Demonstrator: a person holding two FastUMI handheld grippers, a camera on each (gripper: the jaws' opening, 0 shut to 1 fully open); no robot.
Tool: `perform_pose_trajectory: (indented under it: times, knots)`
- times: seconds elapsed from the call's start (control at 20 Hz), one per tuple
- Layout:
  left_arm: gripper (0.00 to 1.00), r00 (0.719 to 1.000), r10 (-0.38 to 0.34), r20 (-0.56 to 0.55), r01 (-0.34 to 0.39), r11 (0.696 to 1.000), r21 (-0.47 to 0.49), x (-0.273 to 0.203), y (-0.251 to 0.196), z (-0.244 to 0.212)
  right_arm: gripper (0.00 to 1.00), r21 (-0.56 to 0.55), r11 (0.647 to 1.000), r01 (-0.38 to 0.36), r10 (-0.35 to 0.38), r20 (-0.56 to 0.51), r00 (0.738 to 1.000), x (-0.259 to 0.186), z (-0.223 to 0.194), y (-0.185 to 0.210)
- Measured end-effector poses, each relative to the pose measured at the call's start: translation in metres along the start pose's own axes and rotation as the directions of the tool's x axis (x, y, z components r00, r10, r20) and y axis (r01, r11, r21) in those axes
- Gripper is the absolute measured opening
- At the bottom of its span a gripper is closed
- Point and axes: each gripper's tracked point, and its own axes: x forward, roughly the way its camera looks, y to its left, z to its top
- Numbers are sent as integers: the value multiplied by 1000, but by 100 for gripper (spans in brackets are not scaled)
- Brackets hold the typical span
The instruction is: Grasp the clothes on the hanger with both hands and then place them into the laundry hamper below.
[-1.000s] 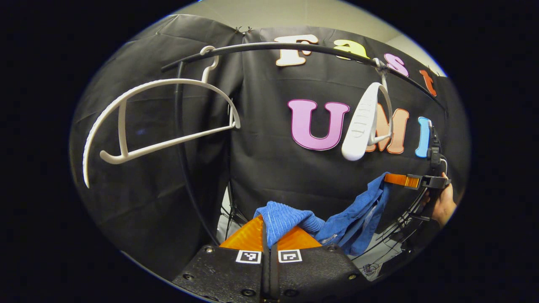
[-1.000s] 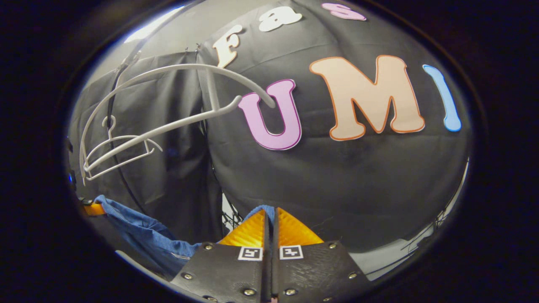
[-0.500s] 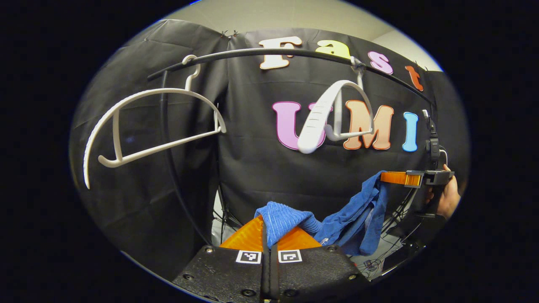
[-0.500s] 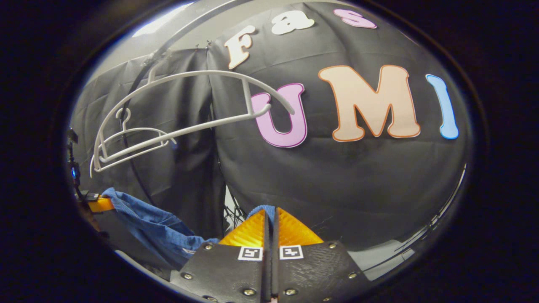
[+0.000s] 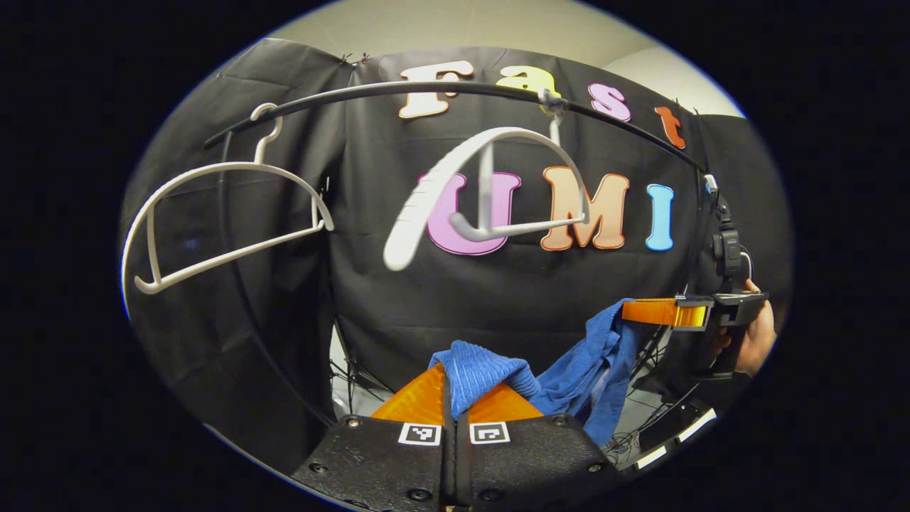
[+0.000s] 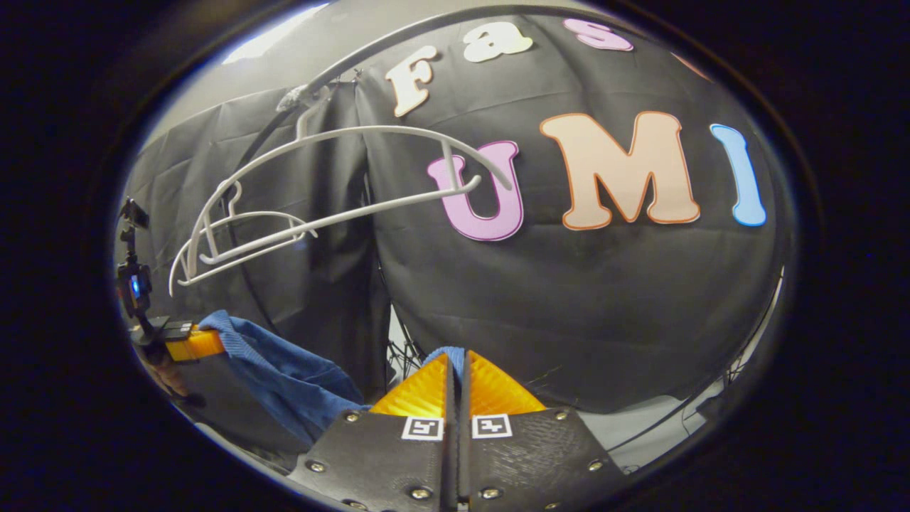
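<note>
You have the soft blue knitted garment (image 5: 569, 370) off the rail, slung in the air between your two grippers, below the two bare white plastic hangers. Your left gripper (image 5: 455, 387) has its fingers pressed together on a bunched fold of the cloth. Your right gripper (image 6: 455, 370) is clamped the same way, with a narrow edge of blue showing between its fingers.

Judge the garment as light and limp: it sags in a loose swag between your grips and will not hold any shape. The ribbed knit should give good friction, so slipping is unlikely, but a thin pinch of fabric can creep out if you pull the grips apart. Keep hold of the bunched folds you have, and lower both ends together.

The left gripper view gives you the near white hanger (image 5: 490, 192), blurred and turned on the curved black rail (image 5: 398, 89), a second white hanger (image 5: 213, 220) hanging farther left, and your right hand (image 5: 753, 341) at the far right holding its gripper with cloth trailing from it. The right gripper view gives you both hangers overlapping at upper left (image 6: 320, 185), and the other gripper (image 6: 192, 345) at the left edge with the blue cloth running from it towards you.
</note>
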Motion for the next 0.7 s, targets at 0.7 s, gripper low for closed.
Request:
perform_pose_trajectory:
  times: [0.7]
  knots:
    - [1, 981, -176, 81, 178, 984, -24, 20, -67, 33, 1, 18, 1000, 7, -8, 66, 998, -27, 29, 40]
